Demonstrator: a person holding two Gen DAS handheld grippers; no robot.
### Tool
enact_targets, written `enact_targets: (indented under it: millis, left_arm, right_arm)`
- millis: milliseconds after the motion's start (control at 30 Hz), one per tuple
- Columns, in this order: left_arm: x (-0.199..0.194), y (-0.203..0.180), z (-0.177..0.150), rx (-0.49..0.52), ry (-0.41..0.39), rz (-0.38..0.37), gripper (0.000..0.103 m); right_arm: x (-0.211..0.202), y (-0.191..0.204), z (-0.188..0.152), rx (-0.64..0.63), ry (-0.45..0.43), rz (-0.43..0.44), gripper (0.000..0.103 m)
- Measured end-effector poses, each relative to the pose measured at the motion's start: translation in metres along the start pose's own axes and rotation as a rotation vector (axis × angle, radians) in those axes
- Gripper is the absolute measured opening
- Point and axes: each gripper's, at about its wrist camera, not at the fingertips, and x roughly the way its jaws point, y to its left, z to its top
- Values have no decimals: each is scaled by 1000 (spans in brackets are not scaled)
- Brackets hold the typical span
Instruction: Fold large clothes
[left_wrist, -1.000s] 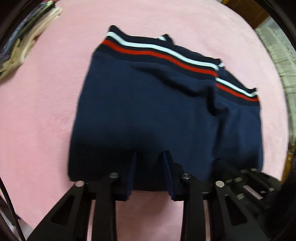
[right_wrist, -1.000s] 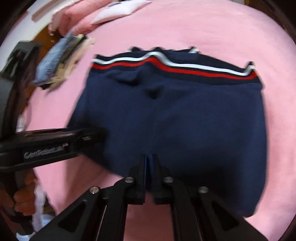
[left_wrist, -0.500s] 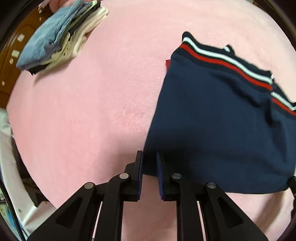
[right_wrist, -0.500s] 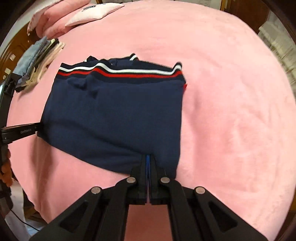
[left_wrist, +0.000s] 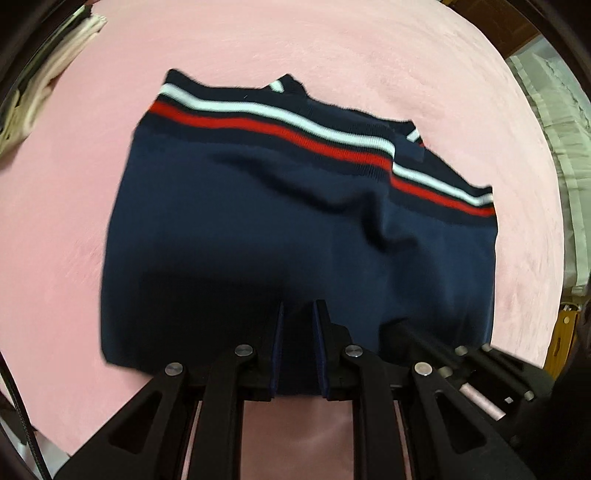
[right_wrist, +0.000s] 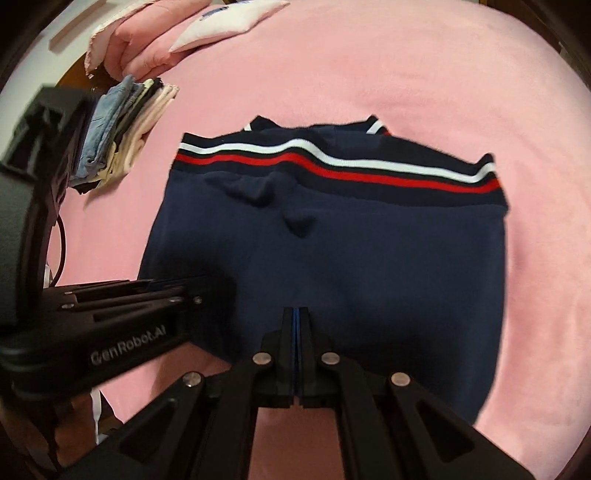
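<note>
A navy sweater (left_wrist: 288, 229) with a white and a red stripe along its far hem lies folded on the pink blanket; it also shows in the right wrist view (right_wrist: 354, 258). My left gripper (left_wrist: 298, 332) has its fingers a small gap apart with the sweater's near edge between them. My right gripper (right_wrist: 298, 325) is shut on the near edge of the sweater. The left gripper shows in the right wrist view (right_wrist: 199, 291) at the sweater's near left corner. The right gripper's body shows at the lower right of the left wrist view (left_wrist: 461, 362).
A stack of folded clothes (right_wrist: 122, 136) lies on the pink blanket (right_wrist: 369, 66) at the far left; it also shows in the left wrist view (left_wrist: 44, 88). Pink and white pillows (right_wrist: 177, 33) lie at the far edge. A whitish cloth (left_wrist: 554, 147) lies beyond the bed's right edge.
Half a second ago my left gripper was nearly shut at the sweater's left corner; now it sits further right along the near edge, jaws slightly wider. The right gripper stays shut on the sweater.
</note>
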Motion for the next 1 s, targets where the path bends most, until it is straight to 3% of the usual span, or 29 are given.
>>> enact_targets:
  millis: [200, 467, 700, 800, 1000]
  left_arm:
    - [10, 9, 26, -23, -7, -43, 14]
    - [12, 12, 50, -16, -46, -40, 14]
    - [6, 26, 52, -25, -87, -52, 14]
    - [-1, 27, 70, 6, -105, -20, 14]
    - [-14, 38, 66, 39, -148, 112, 15]
  right_arm:
    - [21, -6, 15, 7, 3, 1, 0]
    - [25, -6, 21, -45, -52, -19, 0]
    - [27, -14, 25, -12, -105, -7, 0]
    - [27, -14, 26, -3, -124, -9, 0]
    - [24, -19, 28, 24, -148, -13, 0]
